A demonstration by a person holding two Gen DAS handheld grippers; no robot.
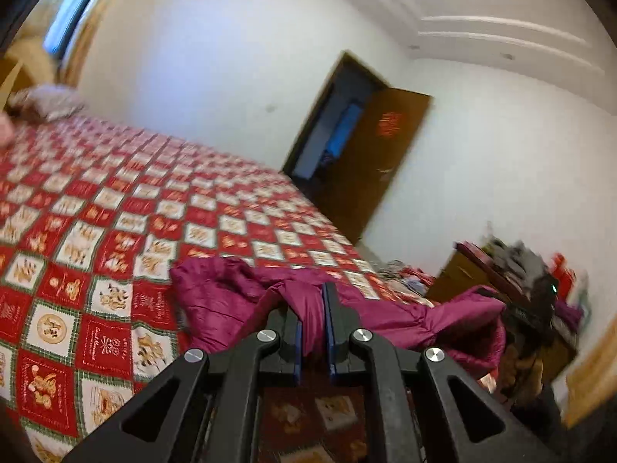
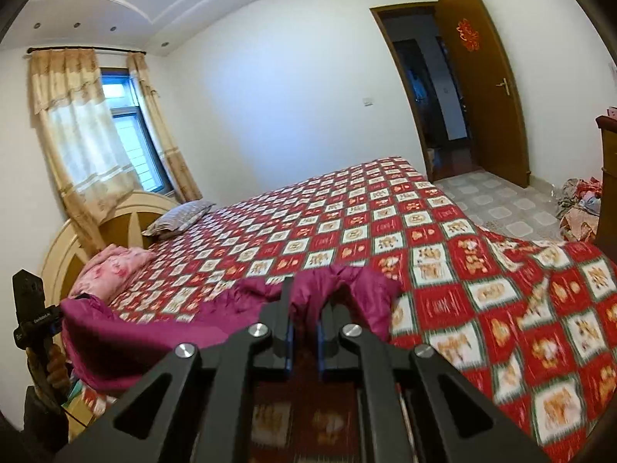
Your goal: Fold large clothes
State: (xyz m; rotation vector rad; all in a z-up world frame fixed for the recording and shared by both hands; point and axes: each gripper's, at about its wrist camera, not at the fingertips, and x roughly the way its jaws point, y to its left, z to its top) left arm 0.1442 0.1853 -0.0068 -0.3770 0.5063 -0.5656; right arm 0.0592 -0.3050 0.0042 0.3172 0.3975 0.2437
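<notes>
You are clamping the left gripper (image 1: 312, 301) and the right gripper (image 2: 304, 297) on the magenta jacket (image 1: 231, 293) above the bed (image 2: 482, 289).

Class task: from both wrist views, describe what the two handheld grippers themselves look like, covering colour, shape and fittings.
Both the left gripper and the right gripper are matte black, with angular linkage arms that have cut-out slots, round silver pivot bolts, and two flat parallel fingers edged with blue pads. No sleeves show.

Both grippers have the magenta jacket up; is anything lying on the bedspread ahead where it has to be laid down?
Nothing visible: the checked bedspread beyond the magenta jacket is bare; the pillows sit far off at the headboard.
</notes>
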